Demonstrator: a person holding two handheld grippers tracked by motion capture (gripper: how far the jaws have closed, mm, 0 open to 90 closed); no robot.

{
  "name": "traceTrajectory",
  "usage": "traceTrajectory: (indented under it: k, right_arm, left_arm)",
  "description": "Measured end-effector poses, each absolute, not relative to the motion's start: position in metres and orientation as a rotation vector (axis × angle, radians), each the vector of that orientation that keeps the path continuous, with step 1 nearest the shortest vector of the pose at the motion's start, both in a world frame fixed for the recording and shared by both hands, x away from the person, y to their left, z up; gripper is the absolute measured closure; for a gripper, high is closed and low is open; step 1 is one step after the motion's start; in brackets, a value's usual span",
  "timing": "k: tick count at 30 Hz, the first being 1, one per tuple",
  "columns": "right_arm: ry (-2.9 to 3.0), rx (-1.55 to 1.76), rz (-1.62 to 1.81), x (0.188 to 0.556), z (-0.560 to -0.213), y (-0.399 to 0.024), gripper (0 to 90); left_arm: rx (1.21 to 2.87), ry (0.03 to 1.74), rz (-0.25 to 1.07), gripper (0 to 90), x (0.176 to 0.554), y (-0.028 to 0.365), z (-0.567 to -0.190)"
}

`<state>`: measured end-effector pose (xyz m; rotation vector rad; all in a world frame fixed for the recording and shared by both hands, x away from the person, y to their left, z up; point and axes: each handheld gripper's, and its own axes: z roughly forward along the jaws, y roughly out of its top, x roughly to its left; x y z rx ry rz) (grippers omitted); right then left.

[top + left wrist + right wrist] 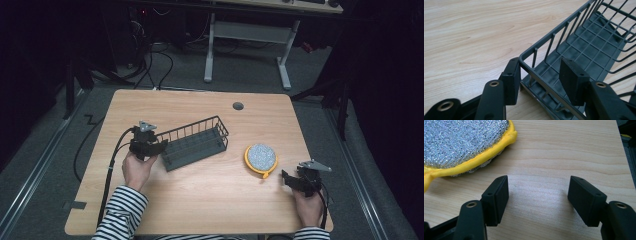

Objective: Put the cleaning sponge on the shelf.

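Basket (197, 141) of grey wire stands empty, end wall between left gripper (540, 75) jaws.

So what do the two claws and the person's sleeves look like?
Both claws, the left claw and the right claw, are black, with flat rectangular pads and brass-coloured rivets. Each carries a grey three-cornered plate on top and trails a black cable. The sleeves are black-and-white striped.
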<state>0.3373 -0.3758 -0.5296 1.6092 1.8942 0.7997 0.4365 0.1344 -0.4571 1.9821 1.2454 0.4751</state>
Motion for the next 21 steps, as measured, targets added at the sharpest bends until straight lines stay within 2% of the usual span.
traceTrajectory:
  k: [21]
  right_arm:
    - [1.892,1.61,0.803,0.337,-0.53,-0.376,33.6]
  left_arm:
    - [2.042,1.134,0.44,54.4,0.423,0.114,-0.458]
